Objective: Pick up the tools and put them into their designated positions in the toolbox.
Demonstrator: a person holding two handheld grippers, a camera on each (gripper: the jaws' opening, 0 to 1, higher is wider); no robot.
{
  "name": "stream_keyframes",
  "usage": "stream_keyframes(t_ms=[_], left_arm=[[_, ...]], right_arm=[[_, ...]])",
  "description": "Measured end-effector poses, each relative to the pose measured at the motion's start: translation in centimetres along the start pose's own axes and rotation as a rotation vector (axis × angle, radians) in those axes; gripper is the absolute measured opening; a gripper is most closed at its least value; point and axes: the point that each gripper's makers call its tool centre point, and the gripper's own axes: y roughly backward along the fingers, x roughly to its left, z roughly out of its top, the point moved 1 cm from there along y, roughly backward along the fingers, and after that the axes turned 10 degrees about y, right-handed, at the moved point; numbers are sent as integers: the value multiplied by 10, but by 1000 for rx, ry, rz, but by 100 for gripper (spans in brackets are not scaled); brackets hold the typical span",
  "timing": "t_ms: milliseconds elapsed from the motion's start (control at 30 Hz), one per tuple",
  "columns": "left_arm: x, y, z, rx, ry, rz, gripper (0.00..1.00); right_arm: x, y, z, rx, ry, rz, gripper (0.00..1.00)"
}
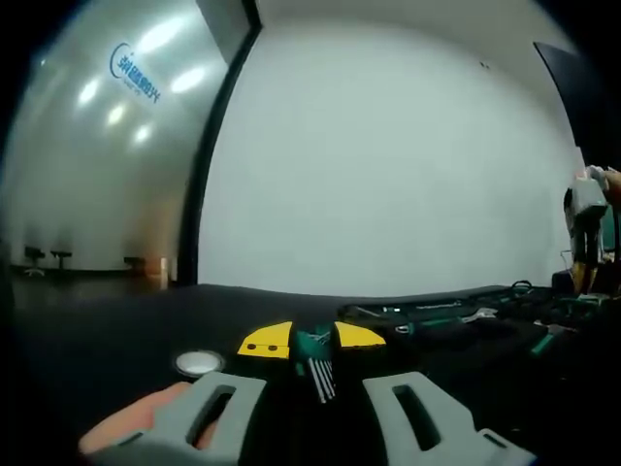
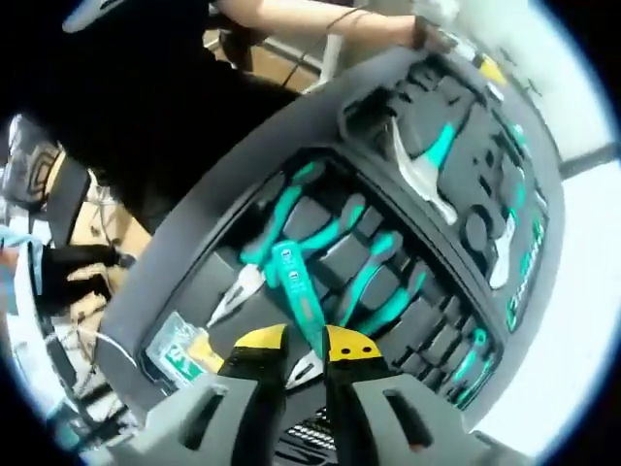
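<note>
My right gripper (image 2: 303, 361) is clamped on a teal-handled screwdriver (image 2: 297, 291) over the dark foam-lined toolbox (image 2: 194, 228). My left gripper (image 1: 312, 351) pinches a teal-and-silver hex-key set (image 1: 316, 361) above the black worktop (image 1: 97, 330).

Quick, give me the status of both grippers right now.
Left gripper: shut on a set of hex keys, above the dark table.
Right gripper: shut on a teal-handled tool, over the toolbox.
</note>
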Motion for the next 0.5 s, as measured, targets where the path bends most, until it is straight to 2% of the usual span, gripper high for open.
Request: stream_keyframes(t_ms=[100, 200, 233, 333, 367, 400, 500], left_arm=[[1, -1, -1, 3, -5, 1, 14], [1, 0, -1, 6, -8, 2, 14], [0, 0, -1, 7, -8, 2, 14], [1, 0, -2, 7, -6, 3, 14], [1, 0, -2, 7, -6, 3, 14], [1, 0, -2, 6, -5, 2, 14], [0, 0, -2, 8, -7, 1, 14]], right_arm=[[-3, -4, 2, 19, 29, 0, 12], [-3, -7, 3, 16, 59, 37, 10], [-6, -8, 2, 23, 35, 33, 10], [-9, -3, 9, -38, -83, 19, 9], [-14, 3, 11, -74, -143, -5, 9], [-17, 8, 13, -96, -167, -22, 9], [-34, 27, 6, -163, -276, -98, 9]])
